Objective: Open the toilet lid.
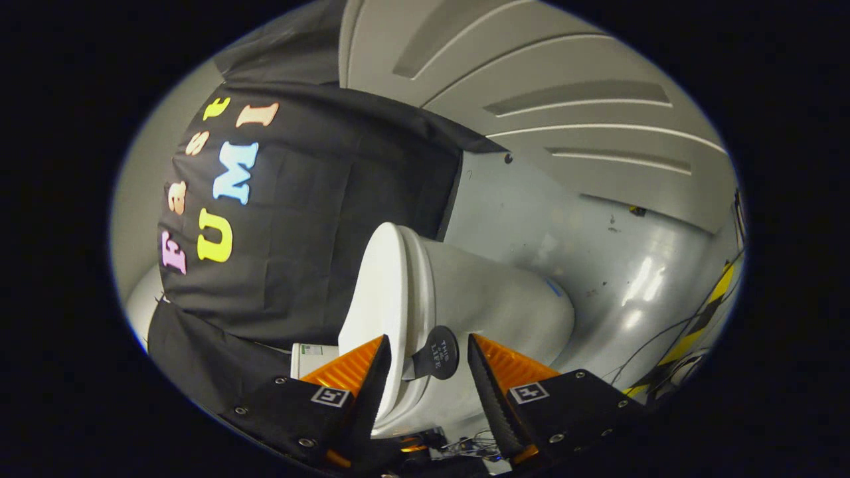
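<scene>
While the camera is rolled well over to one side, so that the room appears tilted, the gripper (428, 362) stands with its two fingers spread apart, gripping nothing. Between them sits the front edge of the white toilet (491, 312), where the toilet lid (375, 292) lies down against the seat and bowl, not raised. A round black tab (438, 353) with small pale lettering sticks out from the lid's rim and lies in the gap between the fingers, nearer the left finger (372, 372) than the right finger (488, 385); it seems to touch neither, though the left fingertip is just beside the lid's edge. Beyond the toilet hangs the black cloth wall (319, 232), with a small white box (305, 358) showing below it, just behind the left finger. On the toilet's other side stretches the glossy grey floor (617, 265), with yellow-and-black hazard tape (704, 312) and thin cables (664, 338) near its far edge. Pale panelled surfaces (531, 79) lie further off.
</scene>
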